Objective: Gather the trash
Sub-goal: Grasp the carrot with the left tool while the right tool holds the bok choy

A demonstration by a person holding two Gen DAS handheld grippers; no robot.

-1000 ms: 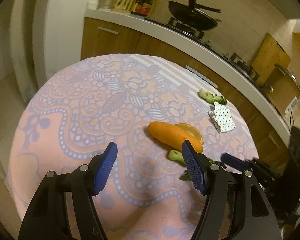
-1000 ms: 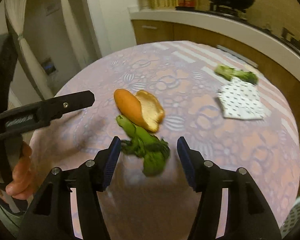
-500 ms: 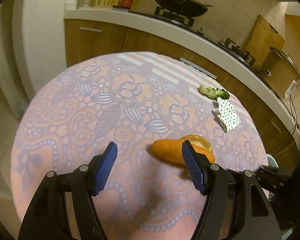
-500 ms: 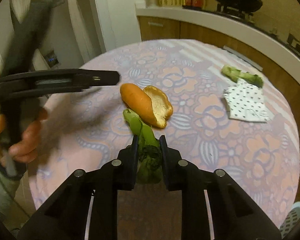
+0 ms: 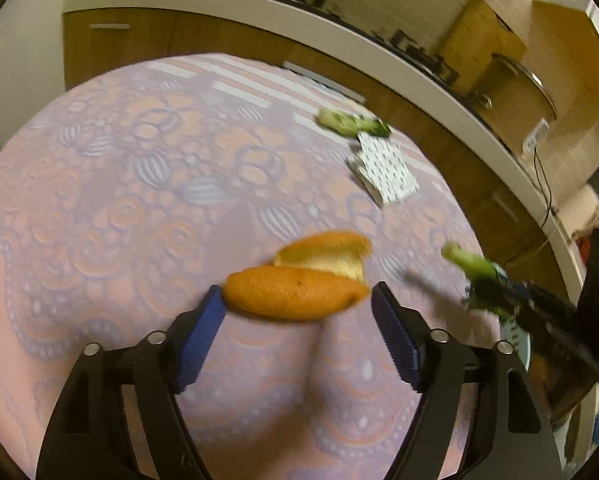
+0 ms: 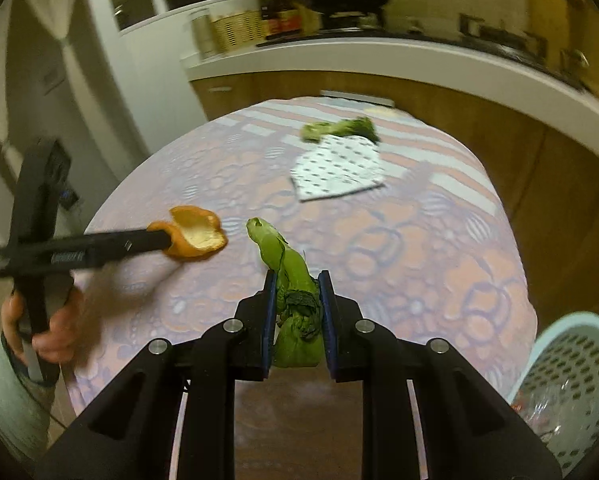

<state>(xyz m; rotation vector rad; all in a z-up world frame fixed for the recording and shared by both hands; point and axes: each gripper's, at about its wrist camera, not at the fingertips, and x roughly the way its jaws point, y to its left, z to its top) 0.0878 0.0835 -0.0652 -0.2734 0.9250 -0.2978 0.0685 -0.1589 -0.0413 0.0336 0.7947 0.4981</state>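
greens (image 6: pixel 295 300) clamped in right fingers (image 6: pixel 268 312), base hidden — left fingers (image 5: pixel 203 328) apart

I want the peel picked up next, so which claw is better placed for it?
Left. The left claw is open with the peel between its fingers; the right claw is shut on a green scrap.

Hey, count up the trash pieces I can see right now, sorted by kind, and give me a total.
Green vegetable scraps: 2, one clamped in the right gripper, one on the table
Orange peel: 1
Spotted paper: 1
Total: 4
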